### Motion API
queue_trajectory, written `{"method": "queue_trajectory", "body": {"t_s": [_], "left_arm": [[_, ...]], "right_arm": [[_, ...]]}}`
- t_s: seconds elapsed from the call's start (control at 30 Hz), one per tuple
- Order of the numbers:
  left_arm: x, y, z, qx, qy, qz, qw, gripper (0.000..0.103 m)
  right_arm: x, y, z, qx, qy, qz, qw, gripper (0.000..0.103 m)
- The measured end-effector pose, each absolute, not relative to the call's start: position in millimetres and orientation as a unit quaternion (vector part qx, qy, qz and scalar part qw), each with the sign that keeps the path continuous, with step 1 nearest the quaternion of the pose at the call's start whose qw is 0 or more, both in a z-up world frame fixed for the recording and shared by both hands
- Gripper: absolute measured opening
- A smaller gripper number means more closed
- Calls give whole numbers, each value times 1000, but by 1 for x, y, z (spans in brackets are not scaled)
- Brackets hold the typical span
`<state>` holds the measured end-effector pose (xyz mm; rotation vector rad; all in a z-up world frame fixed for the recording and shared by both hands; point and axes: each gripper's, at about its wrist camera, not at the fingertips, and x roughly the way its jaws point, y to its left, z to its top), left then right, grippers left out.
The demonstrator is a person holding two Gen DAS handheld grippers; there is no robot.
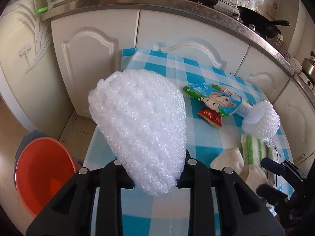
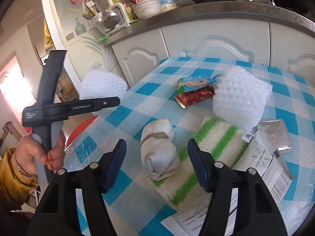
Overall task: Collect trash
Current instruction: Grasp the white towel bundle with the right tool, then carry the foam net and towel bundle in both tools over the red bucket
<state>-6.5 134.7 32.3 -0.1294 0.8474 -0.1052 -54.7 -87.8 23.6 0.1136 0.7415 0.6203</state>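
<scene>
Two hand-held grippers are working: the left hand-held gripper (image 1: pixel 157 184) is clamping foam netting (image 1: pixel 140 129) above the bench (image 1: pixel 200 72); the right hand-held gripper (image 2: pixel 156 163) is gaping, nothing pinched, over a cloth roll (image 2: pixel 159 151). Farther off, wrappers (image 2: pixel 195 90) are lying, print unreadable.

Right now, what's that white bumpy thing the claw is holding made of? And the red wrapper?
The white bumpy thing, gripped by the left gripper, looks like soft foam plastic netting: glistening, see-through white, woven in puffy loops. The red wrapper looks like shiny foil or plastic film: it glints and crinkles, with crimped ends.
</scene>
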Motion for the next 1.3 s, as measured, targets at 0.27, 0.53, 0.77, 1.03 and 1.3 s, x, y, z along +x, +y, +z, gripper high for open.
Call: {"method": "queue_trajectory", "body": {"t_s": [0.27, 0.53, 0.77, 1.03, 1.3], "left_arm": [[-61, 176, 25, -81, 415, -40, 905, 28], [-92, 211, 20, -92, 416, -27, 904, 28], [-113, 259, 13, -118, 420, 6, 900, 28], [-127, 326, -4, -157, 429, 59, 888, 29], [-127, 366, -20, -196, 429, 75, 878, 29]], "right_arm": [[-59, -68, 14, 6, 367, 261, 893, 41], [-70, -69, 16, 8, 360, 229, 904, 36], [-84, -47, 35, 22, 353, 247, 902, 36], [-89, 25, 62, 4, 350, 311, 884, 36], [-73, 120, 71, -18, 374, 387, 842, 36]]}}
